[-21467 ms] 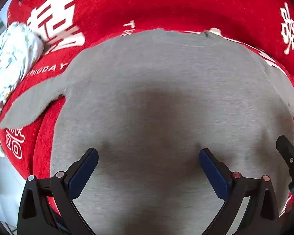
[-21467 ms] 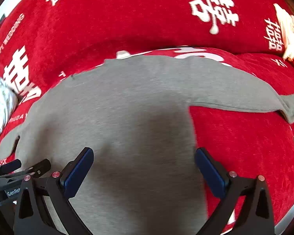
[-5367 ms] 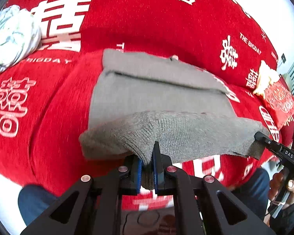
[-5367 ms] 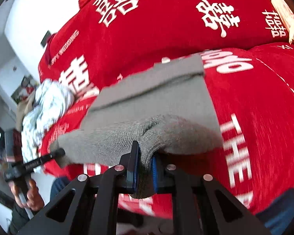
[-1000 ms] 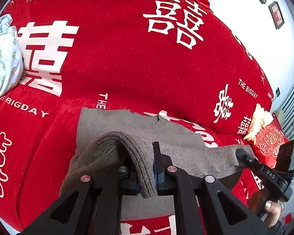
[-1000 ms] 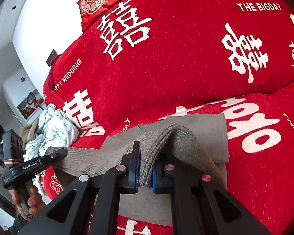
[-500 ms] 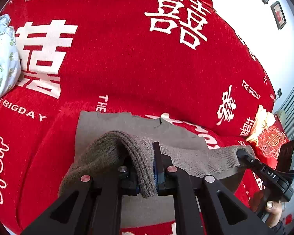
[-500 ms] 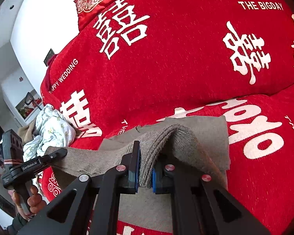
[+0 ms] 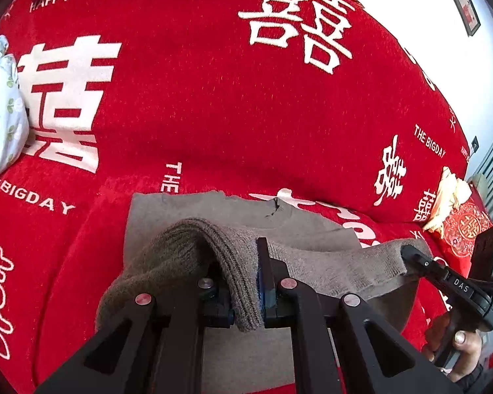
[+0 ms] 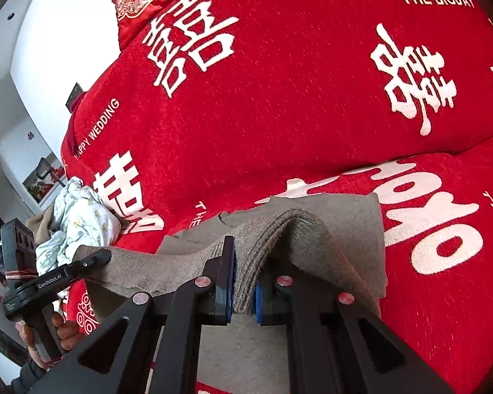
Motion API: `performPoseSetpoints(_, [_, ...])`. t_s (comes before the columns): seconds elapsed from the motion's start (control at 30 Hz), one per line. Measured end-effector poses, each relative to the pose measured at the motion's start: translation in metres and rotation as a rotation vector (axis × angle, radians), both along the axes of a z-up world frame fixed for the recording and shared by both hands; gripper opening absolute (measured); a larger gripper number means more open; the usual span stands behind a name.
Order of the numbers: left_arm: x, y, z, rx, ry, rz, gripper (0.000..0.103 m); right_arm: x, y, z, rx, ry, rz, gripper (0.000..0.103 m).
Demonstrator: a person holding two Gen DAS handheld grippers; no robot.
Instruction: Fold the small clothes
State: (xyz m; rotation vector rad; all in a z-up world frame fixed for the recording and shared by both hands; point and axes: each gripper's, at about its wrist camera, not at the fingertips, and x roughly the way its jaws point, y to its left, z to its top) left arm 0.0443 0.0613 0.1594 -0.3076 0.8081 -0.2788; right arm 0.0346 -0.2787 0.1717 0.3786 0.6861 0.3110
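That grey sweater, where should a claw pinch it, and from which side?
By the thick ribbed hem near its corners, coming in from the front edge of the sofa. The grey sweater lies flat with its collar at the far side, and both the left claw and right claw pinch that hem.

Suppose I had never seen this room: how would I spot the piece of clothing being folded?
Find the big red sofa cover printed with white wedding characters. On its seat lies a plain grey knitted sweater, its near edge lifted and pinched at two corners by the left gripper and right gripper. The floral white bundle at the sofa's end is patterned and untouched; the sweater is plain grey.
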Motion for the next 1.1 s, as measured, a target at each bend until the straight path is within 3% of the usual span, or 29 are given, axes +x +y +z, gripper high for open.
performPoseSetpoints(0.47, [0.036, -0.008, -0.014, 0.017, 0.042, -0.012, 0.010, 0.029, -0.007, -0.014, -0.004, 0.031, -0.017, 0.010])
performPoseSetpoints(1.1, [0.103, -0.008, -0.078, 0.019, 0.189, 0.016, 0.010, 0.098, -0.015, -0.061, -0.002, 0.160, -0.041, 0.010])
